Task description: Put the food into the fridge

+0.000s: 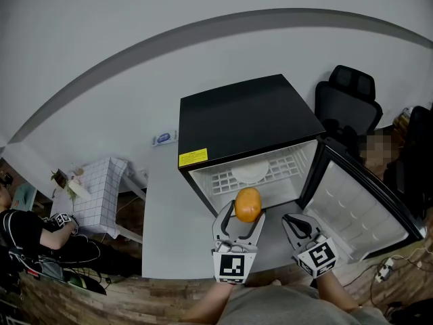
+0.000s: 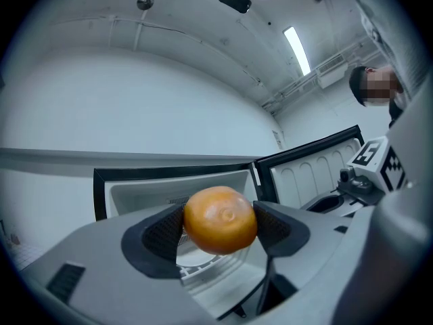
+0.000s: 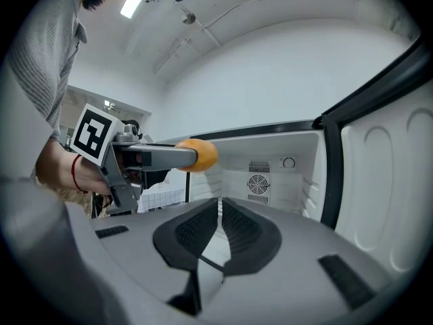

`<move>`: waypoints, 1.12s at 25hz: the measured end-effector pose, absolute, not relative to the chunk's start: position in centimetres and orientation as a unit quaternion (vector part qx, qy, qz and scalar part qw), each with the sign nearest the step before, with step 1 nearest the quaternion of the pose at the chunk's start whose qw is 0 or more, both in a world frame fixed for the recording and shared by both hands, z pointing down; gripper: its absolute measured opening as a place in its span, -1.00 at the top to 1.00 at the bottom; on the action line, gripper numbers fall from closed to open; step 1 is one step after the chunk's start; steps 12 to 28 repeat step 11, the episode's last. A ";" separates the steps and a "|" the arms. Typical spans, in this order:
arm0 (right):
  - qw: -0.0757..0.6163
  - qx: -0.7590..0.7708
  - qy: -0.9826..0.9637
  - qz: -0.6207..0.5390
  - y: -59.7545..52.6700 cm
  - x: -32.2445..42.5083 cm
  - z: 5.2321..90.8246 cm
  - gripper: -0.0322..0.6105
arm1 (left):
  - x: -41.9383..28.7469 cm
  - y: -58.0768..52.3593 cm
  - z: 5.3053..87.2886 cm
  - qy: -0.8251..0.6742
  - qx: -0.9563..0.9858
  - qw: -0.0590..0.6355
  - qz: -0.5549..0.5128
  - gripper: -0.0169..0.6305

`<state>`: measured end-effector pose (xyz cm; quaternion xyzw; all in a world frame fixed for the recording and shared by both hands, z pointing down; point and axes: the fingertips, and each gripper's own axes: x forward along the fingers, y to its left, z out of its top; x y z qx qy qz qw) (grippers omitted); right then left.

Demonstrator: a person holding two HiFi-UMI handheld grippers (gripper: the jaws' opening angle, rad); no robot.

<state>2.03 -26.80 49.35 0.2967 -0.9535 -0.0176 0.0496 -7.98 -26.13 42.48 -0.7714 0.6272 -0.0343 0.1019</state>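
Observation:
A small black fridge [image 1: 237, 117] stands with its door [image 1: 358, 205] swung open to the right. Inside, a white plate [image 1: 250, 173] rests on the wire shelf. My left gripper [image 1: 245, 212] is shut on an orange [image 1: 248, 204], held just in front of the fridge opening; both pads press its sides in the left gripper view, where the orange [image 2: 220, 219] fills the gap. My right gripper [image 1: 295, 223] hovers beside it on the right, shut and holding nothing. In the right gripper view its pads [image 3: 241, 229] touch, and the orange [image 3: 197, 155] shows to the upper left.
A black office chair [image 1: 346, 103] stands behind the fridge at the right. At the left is a small table with a checked cloth [image 1: 95, 191], and a person [image 1: 34, 239] sits low beside it. The fridge rests on a grey mat [image 1: 169, 229].

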 end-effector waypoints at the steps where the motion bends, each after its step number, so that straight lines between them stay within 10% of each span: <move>1: 0.050 0.297 -0.953 -0.018 -26.8 2.0 49.3 0.81 | -8.0 -26.1 42.4 0.627 -0.771 0.102 -0.034 -0.09; 28: 0.045 0.296 -0.954 -0.021 -26.5 2.1 49.2 0.82 | -7.9 -25.9 42.7 0.627 -0.772 0.099 -0.036 -0.09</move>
